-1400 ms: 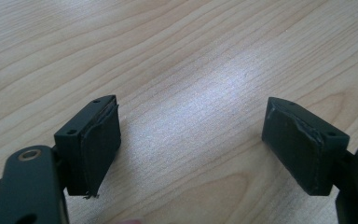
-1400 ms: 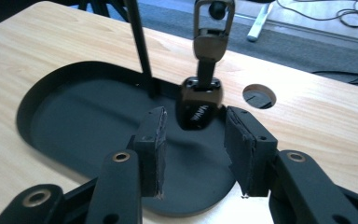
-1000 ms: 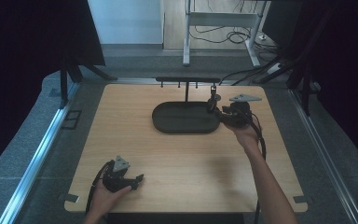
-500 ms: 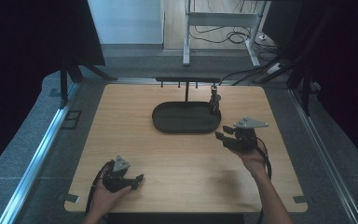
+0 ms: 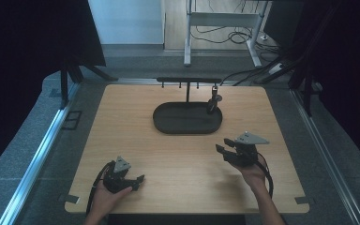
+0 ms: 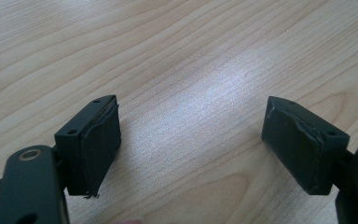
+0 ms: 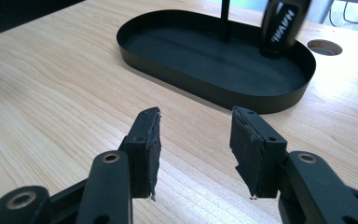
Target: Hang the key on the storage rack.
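A black oval tray (image 5: 163, 124) (image 7: 214, 95) lies at the middle back of the wooden table. From it rises a thin stand with a hook bar (image 5: 187, 80). A small black tag-like item (image 5: 212, 104) (image 7: 282, 25) hangs from the bar's right end over the tray. My right gripper (image 5: 222, 147) (image 7: 196, 126) hovers near the table's right side, in front of the tray. Its jaws have just been opening and nothing is between them. My left gripper (image 5: 138, 180) (image 6: 191, 126) rests at the near left, open over bare wood.
The table top (image 5: 122, 117) is light wood. A round hole (image 7: 325, 46) is cut in it behind the tray's right end. Cables and a metal frame (image 5: 225, 18) stand on the floor beyond the far edge. Dark screens flank both sides.
My right gripper has drawn back from the hanging item toward the near right and sunk lower, its jaws wider apart. The item stays on the hook. The left gripper has not moved.
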`<act>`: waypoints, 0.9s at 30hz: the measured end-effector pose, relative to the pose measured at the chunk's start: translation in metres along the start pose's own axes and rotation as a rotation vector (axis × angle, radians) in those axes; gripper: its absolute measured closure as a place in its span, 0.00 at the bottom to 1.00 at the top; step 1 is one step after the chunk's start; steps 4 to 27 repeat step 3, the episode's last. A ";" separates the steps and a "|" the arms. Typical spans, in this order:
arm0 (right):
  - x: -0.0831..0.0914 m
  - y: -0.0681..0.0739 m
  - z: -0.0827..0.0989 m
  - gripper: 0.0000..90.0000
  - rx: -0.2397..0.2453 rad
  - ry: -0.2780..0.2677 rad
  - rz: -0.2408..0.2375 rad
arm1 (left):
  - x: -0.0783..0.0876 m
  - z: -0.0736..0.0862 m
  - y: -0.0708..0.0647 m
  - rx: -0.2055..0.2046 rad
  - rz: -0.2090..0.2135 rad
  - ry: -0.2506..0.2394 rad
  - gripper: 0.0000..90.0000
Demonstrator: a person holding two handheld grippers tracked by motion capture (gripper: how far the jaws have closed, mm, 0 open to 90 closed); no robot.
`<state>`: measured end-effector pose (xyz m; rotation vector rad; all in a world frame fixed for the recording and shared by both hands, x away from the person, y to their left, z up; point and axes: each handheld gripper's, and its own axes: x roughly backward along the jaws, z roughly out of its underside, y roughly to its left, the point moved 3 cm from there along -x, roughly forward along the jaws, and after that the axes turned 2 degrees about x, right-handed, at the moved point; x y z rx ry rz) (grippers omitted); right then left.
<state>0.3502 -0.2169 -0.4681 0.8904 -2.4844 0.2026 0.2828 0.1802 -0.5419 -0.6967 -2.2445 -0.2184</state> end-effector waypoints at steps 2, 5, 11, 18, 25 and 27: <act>0.002 0.000 0.004 0.56 -0.006 -0.008 0.002 | 0.000 0.000 0.000 0.000 0.000 0.000 0.22; 0.001 0.000 0.007 0.54 -0.014 -0.010 0.008 | 0.000 0.000 0.000 0.000 0.000 0.000 0.22; 0.001 0.000 0.007 0.54 -0.014 -0.010 0.008 | 0.000 0.000 0.000 0.000 0.000 0.000 0.22; 0.001 0.000 0.007 0.54 -0.014 -0.010 0.008 | 0.000 0.000 0.000 0.000 0.000 0.000 0.22; 0.001 0.000 0.007 0.54 -0.014 -0.010 0.008 | 0.000 0.000 0.000 0.000 0.000 0.000 0.22; 0.001 0.000 0.007 0.54 -0.014 -0.010 0.008 | 0.000 0.000 0.000 0.000 0.000 0.000 0.22</act>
